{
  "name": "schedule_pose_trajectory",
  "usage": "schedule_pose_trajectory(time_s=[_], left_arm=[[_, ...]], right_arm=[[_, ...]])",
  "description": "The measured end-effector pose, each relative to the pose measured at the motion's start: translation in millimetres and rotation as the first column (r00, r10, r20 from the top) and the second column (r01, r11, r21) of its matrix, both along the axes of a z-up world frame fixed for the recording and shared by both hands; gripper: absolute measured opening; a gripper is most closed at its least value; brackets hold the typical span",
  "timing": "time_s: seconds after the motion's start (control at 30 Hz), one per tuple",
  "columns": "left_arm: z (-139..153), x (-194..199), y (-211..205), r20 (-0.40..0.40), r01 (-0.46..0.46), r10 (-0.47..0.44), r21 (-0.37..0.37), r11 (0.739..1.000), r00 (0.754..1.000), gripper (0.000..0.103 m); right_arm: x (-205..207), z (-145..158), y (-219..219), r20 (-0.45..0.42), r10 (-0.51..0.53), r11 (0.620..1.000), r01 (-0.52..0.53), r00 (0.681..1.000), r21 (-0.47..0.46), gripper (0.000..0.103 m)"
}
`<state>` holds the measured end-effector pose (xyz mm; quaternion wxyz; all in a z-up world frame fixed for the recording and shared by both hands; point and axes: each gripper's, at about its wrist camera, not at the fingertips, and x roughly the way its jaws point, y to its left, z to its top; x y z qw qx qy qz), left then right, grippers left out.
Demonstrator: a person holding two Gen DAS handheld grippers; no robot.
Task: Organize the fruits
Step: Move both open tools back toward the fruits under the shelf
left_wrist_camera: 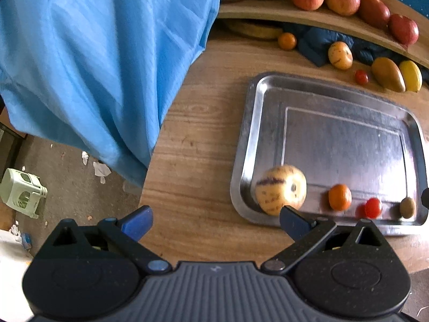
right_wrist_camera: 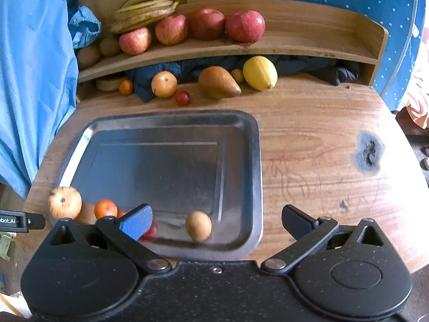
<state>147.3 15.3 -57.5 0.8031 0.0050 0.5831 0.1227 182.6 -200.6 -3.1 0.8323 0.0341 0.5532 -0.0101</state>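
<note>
Steel tray point(right_wrist_camera: 241, 139) on wooden table point(right_wrist_camera: 321, 139), long axis left-right. Along its near edge: striped yellow fruit point(left_wrist_camera: 280, 189), stem end facing the left camera; small orange point(left_wrist_camera: 339, 197); cherry tomato point(left_wrist_camera: 373, 208); kiwi point(right_wrist_camera: 198, 226) upright. Left gripper point(left_wrist_camera: 215, 221) and right gripper point(right_wrist_camera: 216, 221): fingers spread apart, holding nothing.

The wooden table point(right_wrist_camera: 308, 139) fills the centre of the right wrist view, with a dark burn mark point(right_wrist_camera: 368, 153) at right of frame. A steel tray point(right_wrist_camera: 256, 177) rests directly on it, left of centre. Along the upper edge, a wooden shelf riser point(right_wrist_camera: 295, 45) stands on the tabletop. Lying on the table in front of it, from left to right: a small orange point(right_wrist_camera: 126, 87), a round yellow fruit point(right_wrist_camera: 164, 83), a cherry tomato point(right_wrist_camera: 182, 97), a brown pear point(right_wrist_camera: 218, 82) and a lemon point(right_wrist_camera: 259, 73). A dark blue cloth point(right_wrist_camera: 308, 65) lies under the riser.
</note>
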Motion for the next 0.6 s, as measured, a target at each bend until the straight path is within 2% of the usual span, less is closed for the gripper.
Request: schedule_pose_trajectory(time_s=[0.6], left_arm=[[7.6, 58.5, -13.7, 0.023, 0.088, -0.089, 0.016, 0.996, 0.996, 0.102]], right_arm=[[40.4, -5.8, -1.5, 0.025, -0.008, 1.0, 0.008, 1.0, -0.001, 0.102]])
